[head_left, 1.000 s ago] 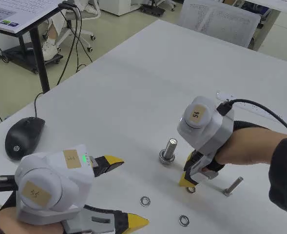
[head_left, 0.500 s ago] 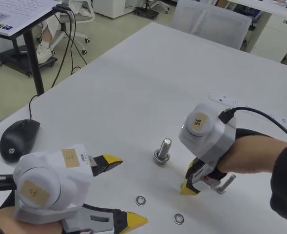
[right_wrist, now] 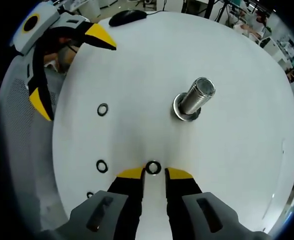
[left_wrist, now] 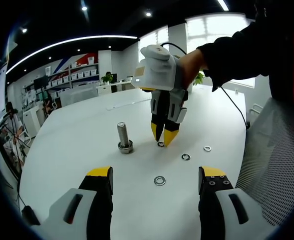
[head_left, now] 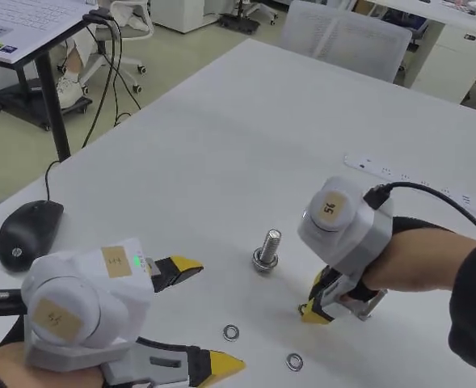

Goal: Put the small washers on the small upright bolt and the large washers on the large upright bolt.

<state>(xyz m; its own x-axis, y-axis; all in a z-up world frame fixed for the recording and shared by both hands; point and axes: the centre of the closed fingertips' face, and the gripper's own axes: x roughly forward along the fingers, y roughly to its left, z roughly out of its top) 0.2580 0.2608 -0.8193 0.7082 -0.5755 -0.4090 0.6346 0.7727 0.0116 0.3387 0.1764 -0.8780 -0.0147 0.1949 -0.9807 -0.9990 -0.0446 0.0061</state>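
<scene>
Left white-and-yellow gripper: jaws spread wide, empty; loose steel washers ahead of tips. Upright threaded steel bolt farther ahead. Right gripper: jaws narrowly parted, small steel ring washer between tips, flat on white table. Risk: thin washer could skid out as tips closed. Tan sticker read "15", perhaps.

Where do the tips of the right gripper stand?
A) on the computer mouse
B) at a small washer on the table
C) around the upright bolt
B: the right gripper has its tips at a small washer on the table, apart from the upright bolt.
</scene>
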